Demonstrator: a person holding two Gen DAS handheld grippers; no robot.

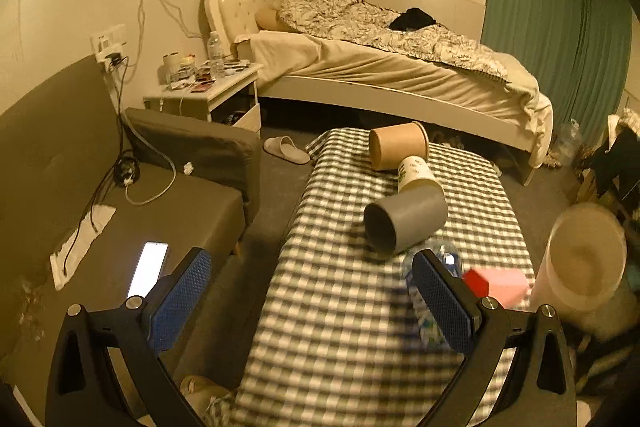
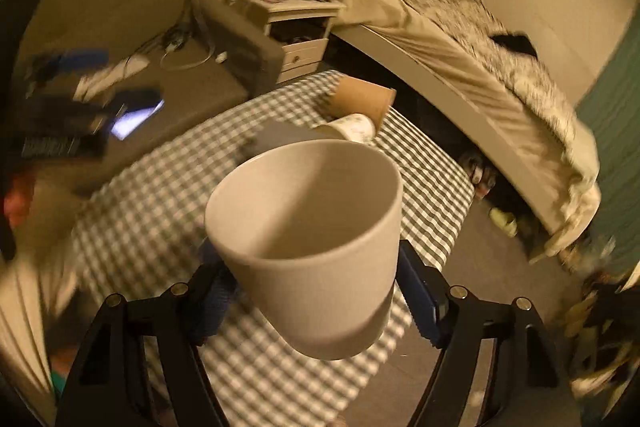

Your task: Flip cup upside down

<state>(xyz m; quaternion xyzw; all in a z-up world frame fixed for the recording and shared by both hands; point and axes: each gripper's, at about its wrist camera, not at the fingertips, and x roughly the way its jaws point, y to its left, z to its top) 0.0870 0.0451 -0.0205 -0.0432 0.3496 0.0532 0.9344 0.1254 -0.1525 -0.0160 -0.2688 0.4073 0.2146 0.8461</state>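
Two blue-padded fingers (image 2: 416,297) of the right gripper (image 2: 316,291) clamped on the lower wall of the white cup (image 2: 308,227), one pad on each side, holding it in the air above the near part of the checked table (image 2: 432,187). Gripped low and from the sides, probably to leave the rim free so it can meet the cloth after the turn. Mouth open toward the far side and somewhat upward, inside plainly visible; base nearest the camera; long axis tilted, running roughly along the fingers from near to far. Not yet inverted, by the look of it, with most of the turn to go.

Left gripper (image 1: 312,291) spread wide and holding nothing, hovering over the near left edge of the table; kept clear, likely to leave room for the flip. Same white cup (image 1: 580,263) seen blurred at the right edge of the left wrist view.

Farther along the table: grey cup (image 1: 404,223) on its side, mouth toward near left; past it a printed paper cup (image 1: 418,173), then a brown paper cup (image 1: 398,145), both also lying down. Bed (image 1: 400,75) beyond.
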